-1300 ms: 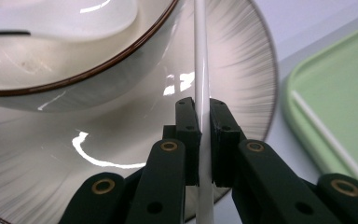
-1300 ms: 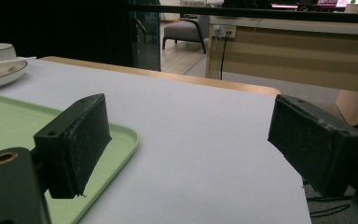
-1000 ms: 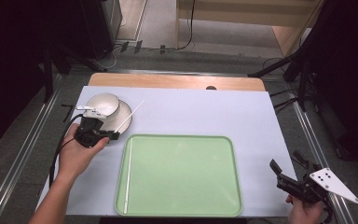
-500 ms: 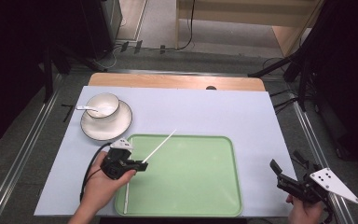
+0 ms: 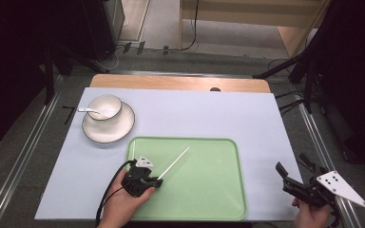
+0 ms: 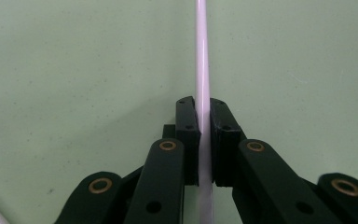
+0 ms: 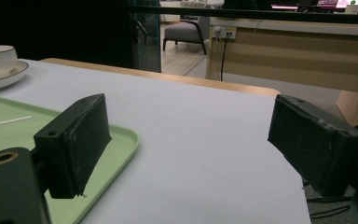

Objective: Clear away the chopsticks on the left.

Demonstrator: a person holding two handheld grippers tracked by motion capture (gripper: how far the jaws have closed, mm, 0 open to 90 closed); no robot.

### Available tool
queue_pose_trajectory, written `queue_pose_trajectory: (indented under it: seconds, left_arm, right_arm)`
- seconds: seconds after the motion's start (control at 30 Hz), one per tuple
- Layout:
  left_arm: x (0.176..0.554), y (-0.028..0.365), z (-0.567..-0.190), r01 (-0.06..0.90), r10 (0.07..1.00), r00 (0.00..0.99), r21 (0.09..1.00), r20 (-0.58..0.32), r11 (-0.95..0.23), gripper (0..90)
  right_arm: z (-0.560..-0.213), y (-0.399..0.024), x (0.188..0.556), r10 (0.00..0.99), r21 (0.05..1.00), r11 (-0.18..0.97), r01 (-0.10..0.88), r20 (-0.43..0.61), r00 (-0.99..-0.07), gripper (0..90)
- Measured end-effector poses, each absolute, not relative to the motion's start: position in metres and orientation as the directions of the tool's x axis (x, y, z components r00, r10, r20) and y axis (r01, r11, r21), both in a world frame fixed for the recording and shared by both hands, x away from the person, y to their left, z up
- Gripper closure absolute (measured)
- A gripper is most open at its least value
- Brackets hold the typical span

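Chopstick [image 5: 175, 161], thin and white, was what the left gripper [image 5: 154, 181] had clamped between its jaws; from the gripper's own camera the pale rod [image 6: 202, 70] ran straight up between the two black pads [image 6: 186, 135], which pressed on it from either side with no gap to spare. In the high view the stick pointed away from the gripper toward about one o'clock, its far tip over the middle of the green tray [image 5: 218, 194], while the left hand [image 5: 123, 202] sat at the tray's seven o'clock corner. The stick looked low over the tray floor (whether its tip touched the plastic I could not tell).

At roughly ten o'clock from the tray, just beyond its rim on the pale blue mat [image 5: 190, 114], stood a white bowl [image 5: 105, 106] on a saucer [image 5: 109, 127], with a white spoon [image 5: 89, 110] resting in the bowl, handle out toward nine o'clock.

The right gripper [image 5: 294, 183] hung off the table's five o'clock corner, well apart from the tray, its grey three-cornered plate [image 5: 340, 186] pointing outward. Its jaws stood wide, nothing between them; through its camera the mat lay bare between the two pads [image 7: 77, 140], and the tray's edge [image 7: 121, 144] showed beside the left one.
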State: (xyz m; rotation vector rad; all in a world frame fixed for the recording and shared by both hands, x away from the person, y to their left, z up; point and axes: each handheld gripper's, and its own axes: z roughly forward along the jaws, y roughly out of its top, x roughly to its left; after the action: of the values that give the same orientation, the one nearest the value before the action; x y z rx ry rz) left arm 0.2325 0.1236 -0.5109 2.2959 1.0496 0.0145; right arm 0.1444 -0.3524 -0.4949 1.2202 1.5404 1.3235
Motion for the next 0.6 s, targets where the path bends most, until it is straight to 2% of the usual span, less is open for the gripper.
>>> queue_pose_trajectory:
  seconds: [0.47, 0.53, 0.6]
  left_arm:
    - [0.2325, 0.1261, -0.5121, 0.685, 0.676, 0.689, 0.540, -0.262, -0.489, 84.2]
    - [0.2310, 0.1247, -0.5112, 0.675, 0.657, 0.704, 0.541, -0.270, -0.501, 71.0]
    - [0.2288, 0.1230, -0.5109, 0.666, 0.662, 0.708, 0.546, -0.246, -0.509, 70.3]
  right_arm:
    - [-0.4941, -0.3514, 0.1434, 0.965, 0.983, 0.011, 0.184, 0.038, -0.261, 12.8]
    - [-0.4942, -0.3513, 0.1435, 0.964, 0.983, 0.011, 0.186, 0.039, -0.261, 12.8]
    - [-0.4944, -0.3514, 0.1436, 0.964, 0.982, 0.013, 0.186, 0.037, -0.262, 12.8]
